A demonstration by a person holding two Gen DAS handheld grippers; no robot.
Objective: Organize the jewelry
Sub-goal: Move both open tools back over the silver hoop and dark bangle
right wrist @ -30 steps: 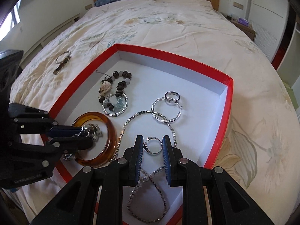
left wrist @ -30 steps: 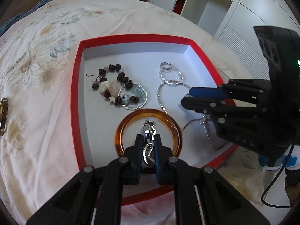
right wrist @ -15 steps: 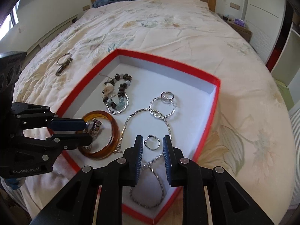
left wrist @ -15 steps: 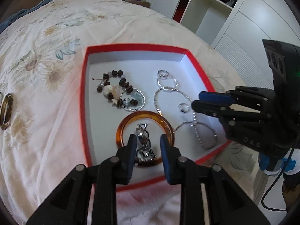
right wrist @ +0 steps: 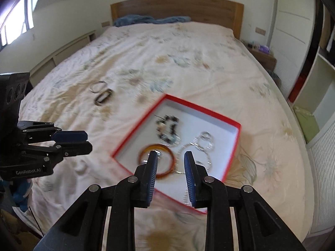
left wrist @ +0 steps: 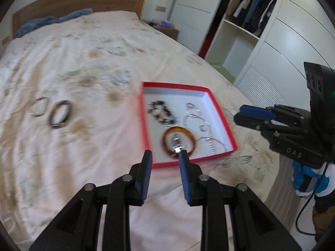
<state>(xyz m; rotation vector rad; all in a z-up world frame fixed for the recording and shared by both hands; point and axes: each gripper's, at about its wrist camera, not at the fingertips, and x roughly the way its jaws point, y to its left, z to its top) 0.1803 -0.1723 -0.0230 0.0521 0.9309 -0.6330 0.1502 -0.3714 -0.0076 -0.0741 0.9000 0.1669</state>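
On a floral bed [right wrist: 188, 62] beside wardrobes, the red box [left wrist: 217, 113] lies beyond both grippers, left gripper [left wrist: 165, 163] and right gripper [right wrist: 170, 163]; jaws parted, right's just widening, holding nothing

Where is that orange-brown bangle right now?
The amber bangle lies inside the red box on the bed, at its near edge, ringing a small silver piece; a beaded bracelet lies just beyond it.

One red box [left wrist: 219, 113] sits on the bed [left wrist: 83, 48]. Inside: one amber bangle [left wrist: 178, 140], one dark beaded bracelet [left wrist: 159, 109], one silver chain [left wrist: 211, 140]. Outside, two bangles: one silver [left wrist: 38, 109], one dark [left wrist: 60, 114]. Two grippers [left wrist: 164, 159] [right wrist: 170, 161].
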